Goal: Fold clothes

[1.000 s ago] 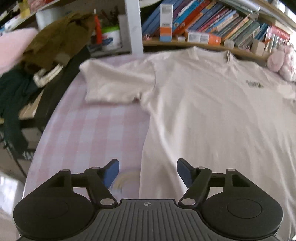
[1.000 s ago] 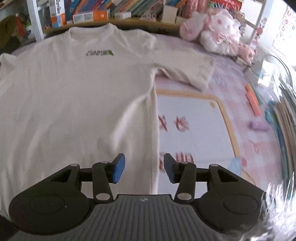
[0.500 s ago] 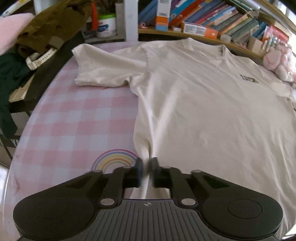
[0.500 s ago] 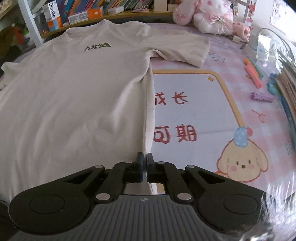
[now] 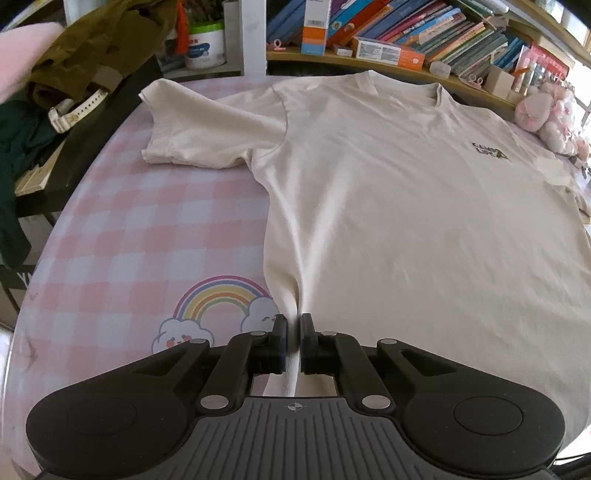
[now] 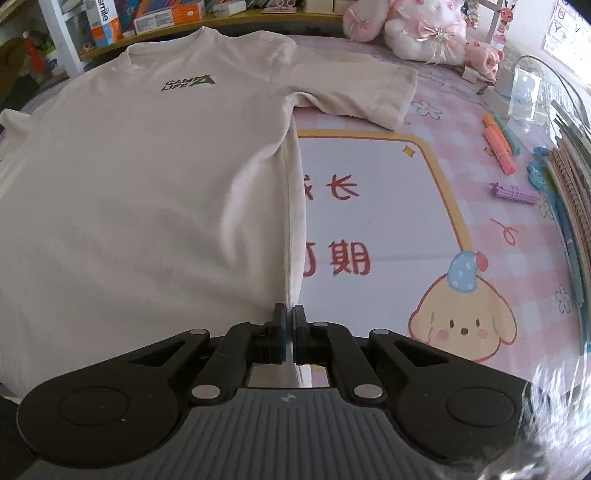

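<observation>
Both tools clamped on the bottom corners of the T-shirt.

Left tool [image 5: 292, 334] is closed tight on a pinch of cream fabric at the left hem corner of the T-shirt [image 5: 406, 192], beside the rainbow print [image 5: 218, 299] on the pink checked cloth; its jaws have just been closing, with the cloth between them. Right tool [image 6: 289, 325] is likewise closed on the right side seam at the hem, next to the puppy picture [image 6: 461, 325], its jaws also having just been closing on the fabric. The shirt lies face up and spread flat across the worktop [image 5: 122, 229], both sleeves out, collar toward the bookshelf [image 5: 424, 40]. Highlighter pens [image 6: 498, 144] lie well apart to the right; plush toys [image 6: 417, 33] sit beyond the right sleeve.
</observation>
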